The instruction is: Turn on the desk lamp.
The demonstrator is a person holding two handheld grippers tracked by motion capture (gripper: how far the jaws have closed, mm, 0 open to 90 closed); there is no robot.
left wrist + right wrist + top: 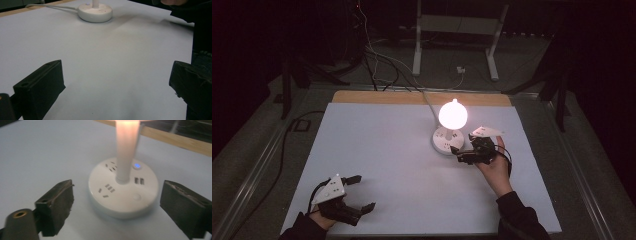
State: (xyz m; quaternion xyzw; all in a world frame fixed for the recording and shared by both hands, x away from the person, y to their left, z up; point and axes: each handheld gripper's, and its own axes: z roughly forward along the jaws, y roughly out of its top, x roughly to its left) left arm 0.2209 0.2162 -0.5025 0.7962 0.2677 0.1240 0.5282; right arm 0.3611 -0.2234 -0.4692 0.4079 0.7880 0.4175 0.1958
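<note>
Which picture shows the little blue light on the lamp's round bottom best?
The right gripper view: the blue light glows close up on the round base. The left gripper view shows the base far off; the high view shows it small under the glowing bulb.

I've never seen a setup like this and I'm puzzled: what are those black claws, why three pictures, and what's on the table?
A person holds a two-jawed tool in each hand: the left tool and the right tool. One picture looks down from above; the other two come from cameras riding on each tool, looking along its black jaws. On the white table stands a lit lamp on a round white base with sockets and a cord. Both tools are open and hold nothing; the right one's jaws flank the base without touching it.
</note>
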